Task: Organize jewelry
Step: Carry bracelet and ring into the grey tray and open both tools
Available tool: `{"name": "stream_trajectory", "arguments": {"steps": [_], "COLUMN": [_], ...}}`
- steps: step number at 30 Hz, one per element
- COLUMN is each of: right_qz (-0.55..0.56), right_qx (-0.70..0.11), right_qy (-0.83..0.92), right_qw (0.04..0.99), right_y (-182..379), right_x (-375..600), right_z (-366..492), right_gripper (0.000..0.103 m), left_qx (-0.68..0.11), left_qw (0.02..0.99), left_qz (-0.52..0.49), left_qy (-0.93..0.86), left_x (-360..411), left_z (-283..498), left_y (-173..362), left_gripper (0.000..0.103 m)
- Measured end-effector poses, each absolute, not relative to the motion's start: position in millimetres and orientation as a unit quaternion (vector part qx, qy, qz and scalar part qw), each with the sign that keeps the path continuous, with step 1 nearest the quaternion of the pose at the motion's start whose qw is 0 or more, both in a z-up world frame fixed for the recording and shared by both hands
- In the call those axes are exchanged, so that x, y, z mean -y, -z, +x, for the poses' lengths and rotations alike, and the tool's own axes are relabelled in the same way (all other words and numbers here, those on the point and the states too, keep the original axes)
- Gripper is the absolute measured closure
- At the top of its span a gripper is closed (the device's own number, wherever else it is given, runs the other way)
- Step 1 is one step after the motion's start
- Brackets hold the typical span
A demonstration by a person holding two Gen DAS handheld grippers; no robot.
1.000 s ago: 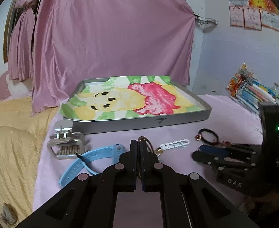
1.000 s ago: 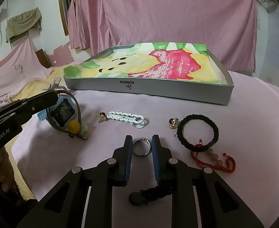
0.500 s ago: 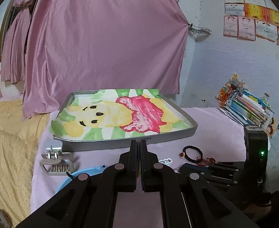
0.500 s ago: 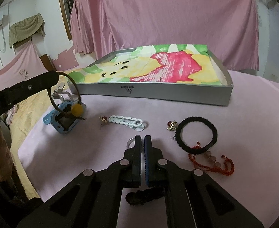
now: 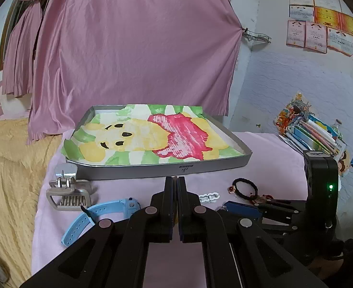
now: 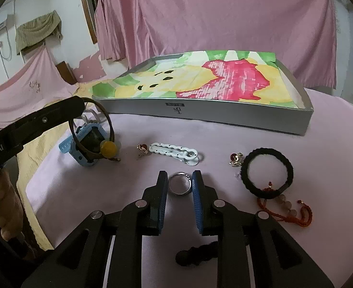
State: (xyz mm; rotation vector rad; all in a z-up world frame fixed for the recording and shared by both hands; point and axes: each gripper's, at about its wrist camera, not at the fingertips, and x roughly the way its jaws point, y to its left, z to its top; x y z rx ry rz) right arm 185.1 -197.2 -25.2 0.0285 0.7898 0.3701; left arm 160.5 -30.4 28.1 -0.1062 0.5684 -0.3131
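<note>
The silver ring lies flat on the pink tablecloth, low in the middle of the right wrist view, and we have it sitting squarely between the fingers of our right gripper. The jaws stand open, one pad on each side of the ring, close beside it but gripping nothing yet. It is a round band with no long axis to speak of, so a straight squeeze should do, we judge.

Just past it lies the white clip, and to the right the black hair tie. The tray with its painted lining fills the upper middle, straight ahead of the ring.

Our left gripper shows at the left edge of that view, pinched shut on a brown cord bracelet with a yellow bead, held above the blue watch. The right hand is plainly the nearer one to the ring.
</note>
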Motion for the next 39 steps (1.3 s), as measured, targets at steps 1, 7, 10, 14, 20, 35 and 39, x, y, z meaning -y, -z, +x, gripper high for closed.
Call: {"name": "stream_trajectory", "arguments": {"steps": [1, 7, 10, 14, 20, 35, 39], "right_qz": [0.009, -0.049, -0.056, -0.048, 0.001, 0.008, 0.019], "right_qx": [-0.383, -0.386, -0.39, -0.388, -0.369, -0.299, -0.311], "right_qy": [-0.177, -0.157, -0.154, -0.158, -0.173, -0.194, -0.21], "right_qw": [0.906, 0.908, 0.906, 0.907, 0.913, 0.934, 0.927], "right_y": [25, 22, 20, 20, 16, -33, -30], "right_x": [195, 179, 175, 178, 193, 192, 177], "right_z": [186, 186, 190, 189, 183, 234, 261], "right_gripper": [0.085, 0.084, 0.084, 0.085, 0.085, 0.085, 0.085], "left_qx": [-0.279, -0.279, -0.278, -0.276, -0.273, -0.219, -0.219], "left_qw": [0.946, 0.945, 0.945, 0.946, 0.947, 0.961, 0.964], "left_qz": [-0.053, -0.057, -0.059, -0.062, -0.063, -0.054, -0.061], "left_qy": [0.154, 0.159, 0.16, 0.158, 0.16, 0.16, 0.141], "left_x": [30, 29, 28, 24, 22, 7, -10], "left_z": [161, 162, 162, 161, 162, 195, 225], "left_y": [-28, -27, -26, -27, -30, -82, -85], "left_gripper": [0.1, 0.1, 0.1, 0.1, 0.1, 0.1, 0.1]}}
